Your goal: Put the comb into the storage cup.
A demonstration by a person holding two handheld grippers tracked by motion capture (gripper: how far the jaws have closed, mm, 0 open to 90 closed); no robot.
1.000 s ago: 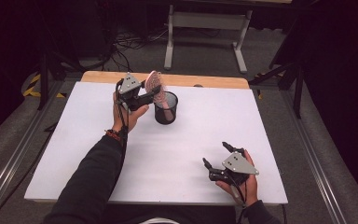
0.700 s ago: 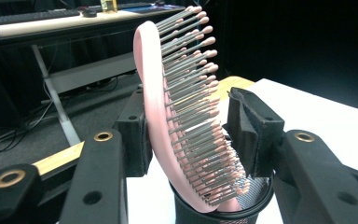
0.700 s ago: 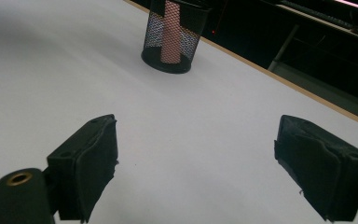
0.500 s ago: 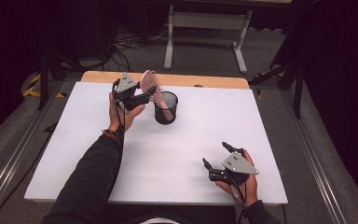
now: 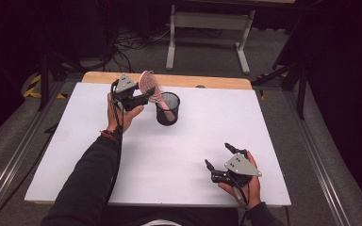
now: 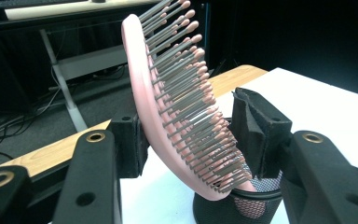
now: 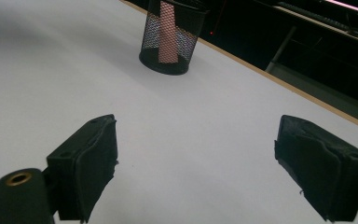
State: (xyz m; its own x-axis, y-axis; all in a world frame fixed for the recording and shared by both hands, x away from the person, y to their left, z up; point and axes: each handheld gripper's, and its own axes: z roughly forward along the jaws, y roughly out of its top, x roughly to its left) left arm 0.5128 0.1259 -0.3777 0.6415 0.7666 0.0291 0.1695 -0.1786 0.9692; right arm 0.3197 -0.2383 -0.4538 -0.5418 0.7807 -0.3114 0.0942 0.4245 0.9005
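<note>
A: Where is the hairbrush [image 6: 182, 107] now?

B: Its handle stands inside the mesh cup [image 5: 167, 108], and the pink head leans out over the rim, toward my left gripper [image 5: 139, 98]. Compared with a second ago, the brush sits a little deeper in the cup and leans more on the rim.

A: Do you hold it?

B: I think not any more. The jaws of the left gripper have just been opening. In the left gripper view the head is between them, the back of the brush very near one pad, but the pad [image 6: 261, 130] on the bristle side stands apart from the bristles. So I judge the brush is released and rests on the cup by itself.

A: And the other hand?

B: My right gripper [image 5: 222, 162] rests on the tabletop [image 5: 193, 150], well apart from the cup, on the near side. It is wide, with nothing between the jaws.

A: So what remains?

B: I must draw the left gripper back from the cup without catching the bristles.
</note>
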